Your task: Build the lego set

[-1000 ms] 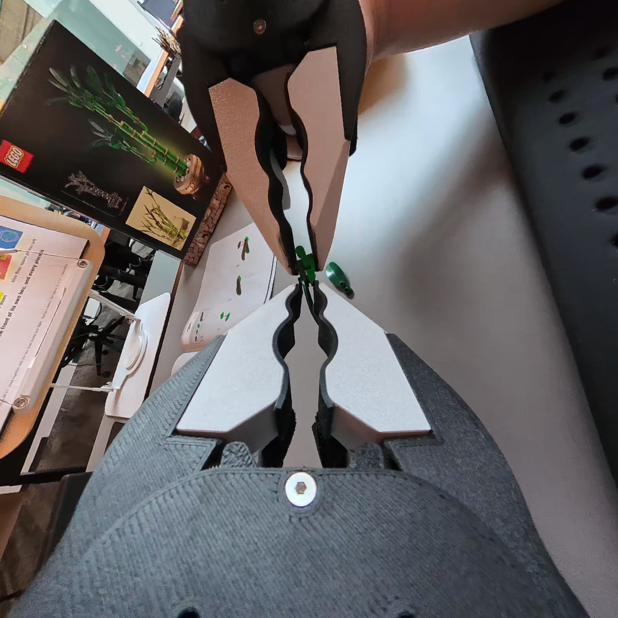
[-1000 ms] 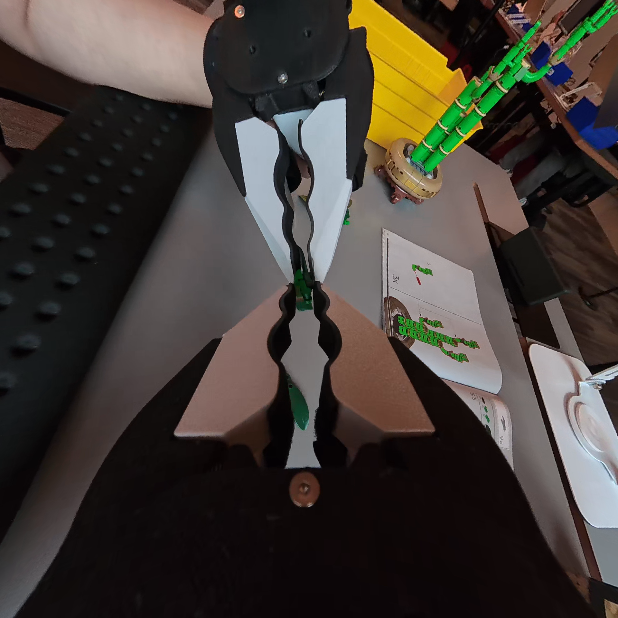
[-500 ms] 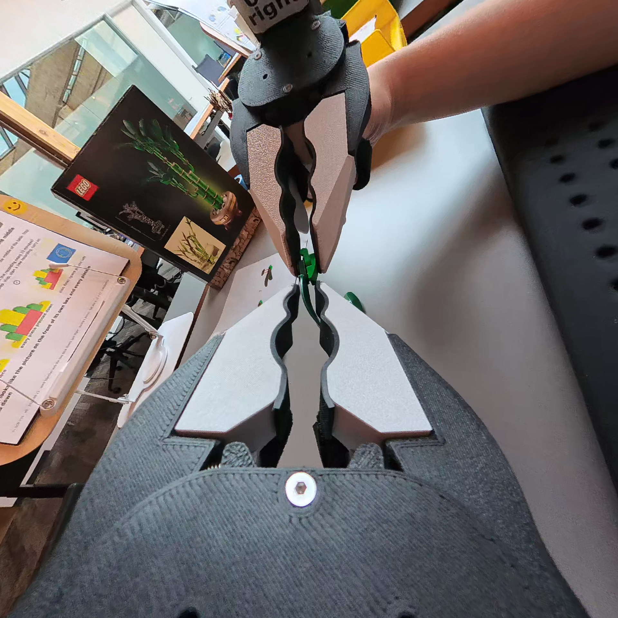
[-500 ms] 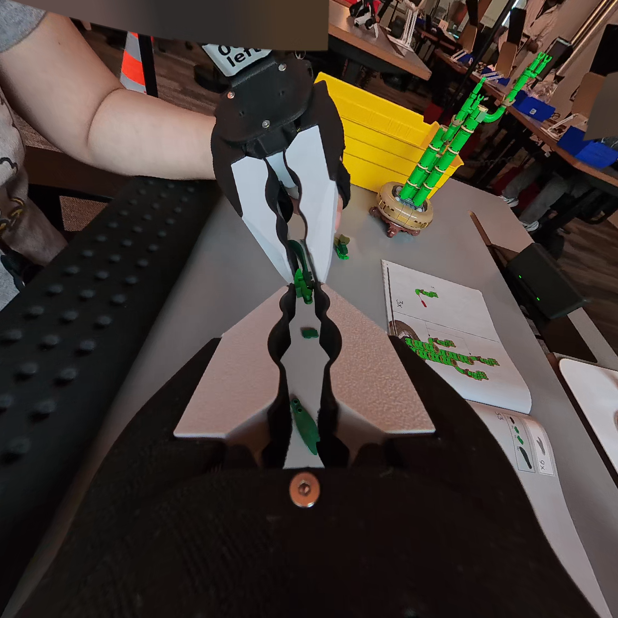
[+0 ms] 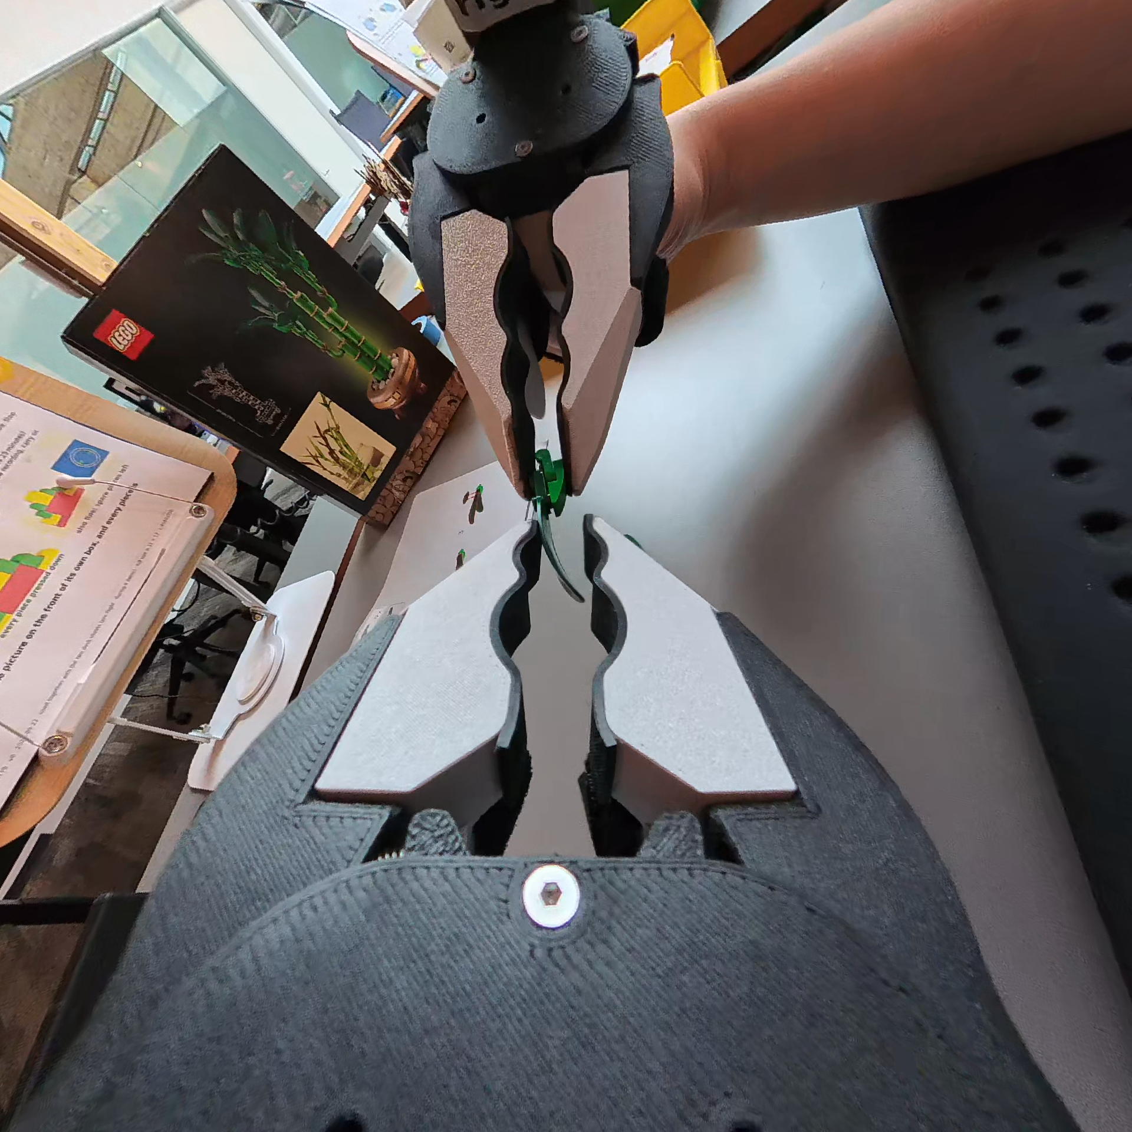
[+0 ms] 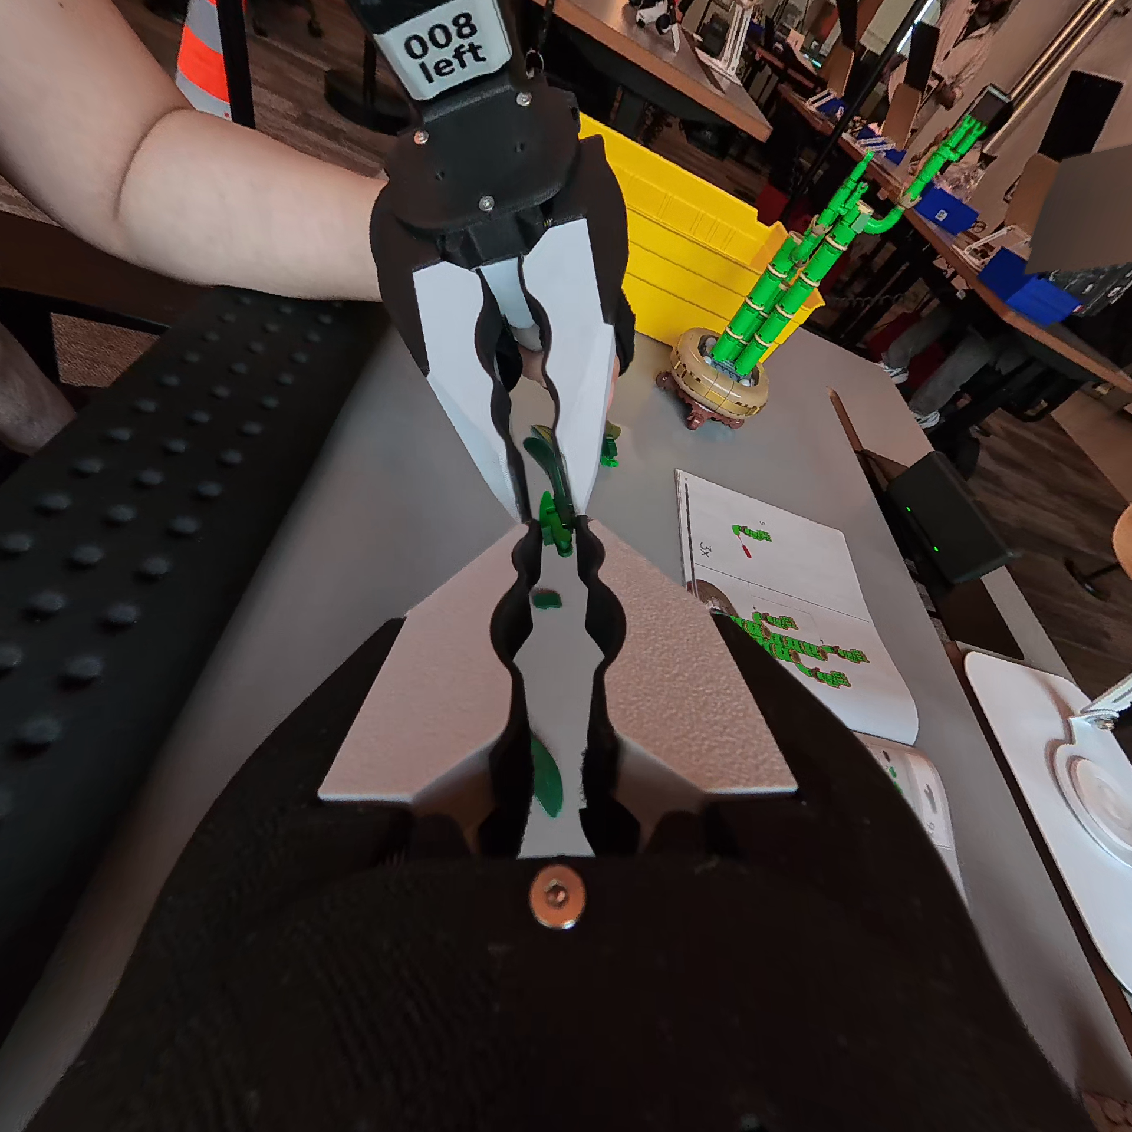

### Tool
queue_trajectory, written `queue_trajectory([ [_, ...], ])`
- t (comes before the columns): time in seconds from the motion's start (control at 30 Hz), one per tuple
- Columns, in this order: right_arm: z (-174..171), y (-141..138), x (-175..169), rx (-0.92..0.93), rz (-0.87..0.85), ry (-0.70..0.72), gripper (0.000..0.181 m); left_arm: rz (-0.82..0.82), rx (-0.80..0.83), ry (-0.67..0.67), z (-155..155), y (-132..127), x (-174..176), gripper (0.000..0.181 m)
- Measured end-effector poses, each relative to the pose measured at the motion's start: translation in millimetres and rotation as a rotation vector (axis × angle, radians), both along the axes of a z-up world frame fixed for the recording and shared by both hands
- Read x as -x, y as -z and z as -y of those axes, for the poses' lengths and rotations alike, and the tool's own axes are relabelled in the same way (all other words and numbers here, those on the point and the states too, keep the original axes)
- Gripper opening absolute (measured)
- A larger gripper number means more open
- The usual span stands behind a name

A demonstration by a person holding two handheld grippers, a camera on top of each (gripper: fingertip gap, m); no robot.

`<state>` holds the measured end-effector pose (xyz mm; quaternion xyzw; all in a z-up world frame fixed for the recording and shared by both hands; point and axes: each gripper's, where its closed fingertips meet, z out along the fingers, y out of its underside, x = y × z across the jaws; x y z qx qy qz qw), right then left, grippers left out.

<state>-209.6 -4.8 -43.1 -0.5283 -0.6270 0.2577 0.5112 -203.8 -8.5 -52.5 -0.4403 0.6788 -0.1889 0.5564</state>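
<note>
My right gripper (image 6: 556, 532), with brown fingers, is shut on a small bright green lego piece (image 6: 554, 527); it also shows in the left wrist view (image 5: 549, 490). A dark green leaf (image 5: 557, 563) hangs from that piece and reaches into the gap of my left gripper (image 5: 560, 530), whose white fingers stand apart around it. In the right wrist view the left gripper (image 6: 549, 511) comes in from above, tip to tip with mine, with the leaf (image 6: 548, 459) between its fingers. Both are held above the grey table (image 5: 765, 490).
A green bamboo model (image 6: 778, 318) in a tan pot stands before a yellow bin (image 6: 686, 245). An open instruction booklet (image 6: 790, 606), loose green pieces (image 6: 545, 599), a white tray (image 6: 1072, 765) and a black box (image 6: 943, 539) lie on the table. The lego box (image 5: 263, 331) leans at the left. A black studded surface (image 5: 1041, 429) borders the table. The tips of both grippers are at nearly the same place.
My left gripper's fingers have spread apart and let go of the leaf, which stays on the piece in the right gripper. Both grippers have tilted upward, showing more of the room.
</note>
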Motion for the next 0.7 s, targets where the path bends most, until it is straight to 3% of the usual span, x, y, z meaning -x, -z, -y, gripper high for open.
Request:
queue_trajectory([
  [0.7,6,-12,3,-0.057,-0.044,-0.023,0.01,0.075,0.052,0.031,8,-20,0,0.006],
])
